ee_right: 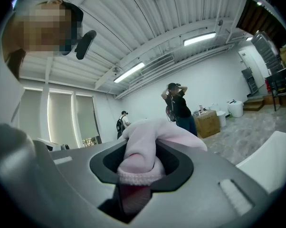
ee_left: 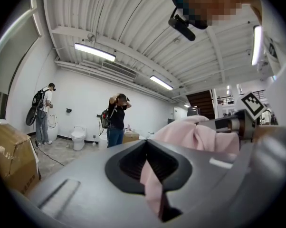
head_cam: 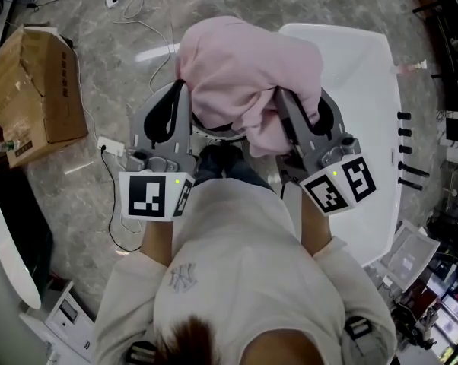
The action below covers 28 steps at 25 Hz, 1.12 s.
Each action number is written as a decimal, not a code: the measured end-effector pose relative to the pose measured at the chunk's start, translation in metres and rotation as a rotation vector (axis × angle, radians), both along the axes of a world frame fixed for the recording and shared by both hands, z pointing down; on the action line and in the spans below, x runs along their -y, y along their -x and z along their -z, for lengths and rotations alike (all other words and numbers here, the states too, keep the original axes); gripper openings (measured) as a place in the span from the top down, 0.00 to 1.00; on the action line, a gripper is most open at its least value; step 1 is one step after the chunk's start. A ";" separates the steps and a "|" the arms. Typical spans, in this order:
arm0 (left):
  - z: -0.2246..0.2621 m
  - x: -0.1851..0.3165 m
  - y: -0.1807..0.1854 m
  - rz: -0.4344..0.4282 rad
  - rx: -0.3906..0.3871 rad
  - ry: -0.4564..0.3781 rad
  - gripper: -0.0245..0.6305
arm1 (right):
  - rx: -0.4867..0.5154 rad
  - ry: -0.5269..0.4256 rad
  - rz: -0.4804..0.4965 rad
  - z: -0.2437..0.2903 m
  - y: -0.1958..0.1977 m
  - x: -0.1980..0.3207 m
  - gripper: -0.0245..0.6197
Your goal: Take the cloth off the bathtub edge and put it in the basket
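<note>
A pink cloth hangs bunched in the air between both grippers, in front of the person and over the grey floor beside the white bathtub. My left gripper is shut on the cloth's left side; in the left gripper view a thin pink fold is pinched between the jaws. My right gripper is shut on the right side, with a thick hemmed wad squeezed between its jaws. Both gripper tips are buried in the fabric. No basket shows plainly in any view.
A cardboard box stands on the floor at the left, with a power strip and cables near it. Dark racks crowd the right edge. A person and a toilet stand further off in the room.
</note>
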<state>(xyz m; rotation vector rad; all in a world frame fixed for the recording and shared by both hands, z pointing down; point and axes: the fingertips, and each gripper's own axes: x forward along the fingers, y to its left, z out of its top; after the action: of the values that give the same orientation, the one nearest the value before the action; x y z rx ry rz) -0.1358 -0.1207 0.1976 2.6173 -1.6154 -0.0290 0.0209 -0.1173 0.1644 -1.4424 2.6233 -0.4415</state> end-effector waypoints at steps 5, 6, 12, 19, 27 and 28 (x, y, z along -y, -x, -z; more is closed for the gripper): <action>0.006 0.001 0.010 0.049 -0.004 -0.014 0.89 | -0.002 -0.020 0.053 0.008 0.012 0.009 0.78; 0.007 0.001 0.014 0.059 -0.005 -0.016 0.89 | -0.004 -0.018 0.060 0.007 0.015 0.010 0.78; 0.005 0.004 0.039 0.117 -0.006 -0.016 0.89 | -0.017 0.005 0.090 -0.004 0.029 0.012 0.78; 0.002 0.008 0.055 0.143 -0.006 -0.011 0.89 | -0.038 0.033 0.105 -0.018 0.039 0.012 0.78; -0.004 0.012 0.056 0.133 -0.007 0.002 0.89 | -0.058 0.050 0.113 -0.043 0.041 0.007 0.78; -0.004 0.012 0.055 0.129 -0.007 0.003 0.89 | -0.060 0.053 0.114 -0.046 0.041 0.007 0.78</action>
<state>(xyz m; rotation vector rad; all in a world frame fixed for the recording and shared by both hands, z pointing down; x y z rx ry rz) -0.1904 -0.1327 0.2019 2.5037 -1.7782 -0.0418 -0.0197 -0.1240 0.2107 -1.3452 2.7718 -0.4906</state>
